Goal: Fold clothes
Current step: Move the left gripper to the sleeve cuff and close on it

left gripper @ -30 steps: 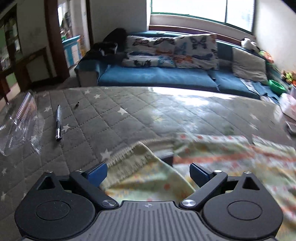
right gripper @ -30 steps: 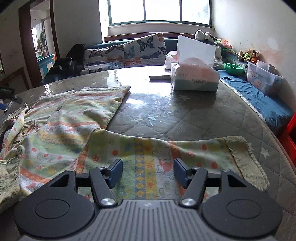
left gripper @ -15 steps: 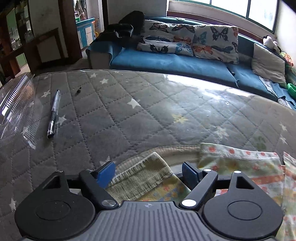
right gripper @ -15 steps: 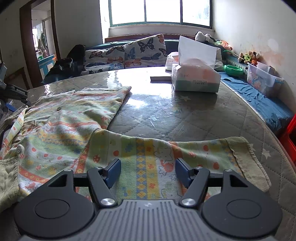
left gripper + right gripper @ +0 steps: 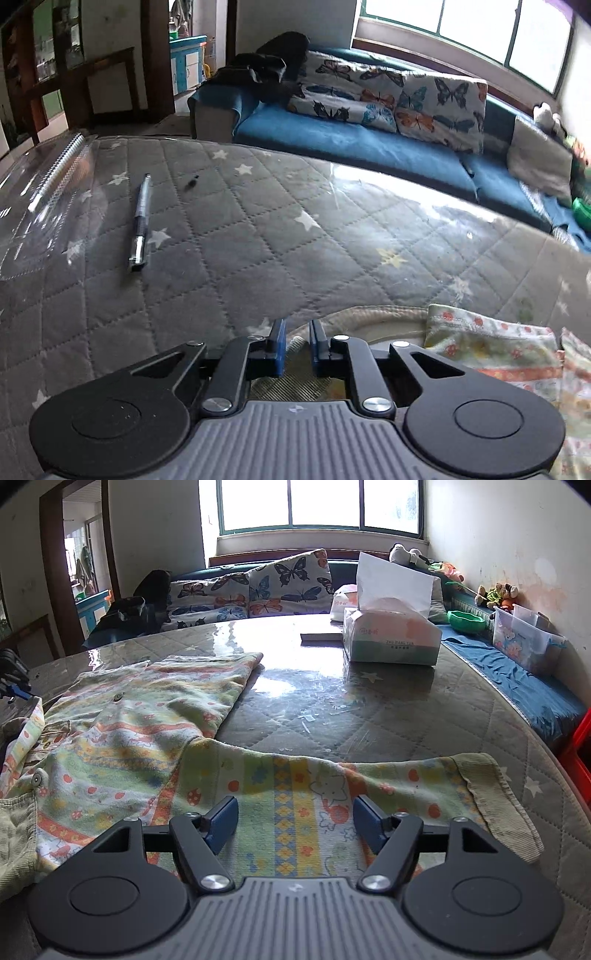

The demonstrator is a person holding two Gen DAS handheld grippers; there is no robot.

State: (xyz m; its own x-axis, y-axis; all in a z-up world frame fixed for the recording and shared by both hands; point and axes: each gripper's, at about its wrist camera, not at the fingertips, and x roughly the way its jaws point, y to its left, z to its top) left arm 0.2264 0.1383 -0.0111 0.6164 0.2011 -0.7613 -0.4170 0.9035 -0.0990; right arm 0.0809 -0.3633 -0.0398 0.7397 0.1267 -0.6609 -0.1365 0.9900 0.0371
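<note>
A child's patterned shirt (image 5: pixel 122 734) in green, yellow and orange lies spread on the quilted grey table (image 5: pixel 369 716). Its right sleeve (image 5: pixel 332 786) stretches to the right and ends in a ribbed cuff (image 5: pixel 495 797). My right gripper (image 5: pixel 294 821) is open, low over that sleeve. In the left wrist view my left gripper (image 5: pixel 297 345) is shut on the ribbed cuff (image 5: pixel 295 380) of the shirt's other sleeve, at the shirt's (image 5: pixel 498 350) left end.
A pen (image 5: pixel 140 225) and a clear plastic lid (image 5: pixel 33 206) lie on the table to the left. A tissue box (image 5: pixel 391 638) and a flat dark item (image 5: pixel 321 637) stand at the far side. A blue sofa (image 5: pixel 369 144) runs behind the table.
My left gripper has closed on the ribbed cuff it was straddling. My right gripper has stayed open over the right sleeve, barely moving.
</note>
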